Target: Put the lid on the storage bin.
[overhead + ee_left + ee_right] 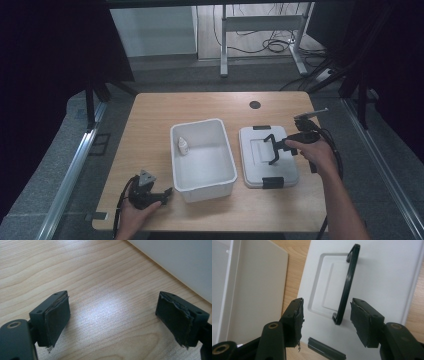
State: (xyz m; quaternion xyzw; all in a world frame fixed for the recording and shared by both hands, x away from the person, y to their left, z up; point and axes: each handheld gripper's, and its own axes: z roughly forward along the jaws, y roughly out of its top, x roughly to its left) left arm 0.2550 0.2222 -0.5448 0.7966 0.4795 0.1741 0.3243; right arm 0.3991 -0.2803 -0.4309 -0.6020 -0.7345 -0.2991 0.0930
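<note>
Hovering over the white lid (pixel 267 155) lying flat on the desk (pixel 150 125) beside the bin (pixel 202 155), the right hand-held gripper (pixel 325 315) is open around its raised black handle (pixel 347 287); closing off-centre could let the thin bar slip.

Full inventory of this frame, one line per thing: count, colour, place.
table: 1, light wood, under everything; dark round hole near its far edge.
box: 1, white, open, middle of the table.
small bottle: 1, white, upright inside the box at its left wall.
lid: 1, white, flat on the table right of the box, apart from it.
lid handle: 1, black, raised from the lid's recess.
lid clips: 2, black, on the lid's near and far edges.
left gripper: 1, black, near left of the table, open, nothing between its jaws.
right gripper: 1, black, over the lid, open, handle's end between its jaws, untouched.
hands: 2, one on each gripper.
</note>
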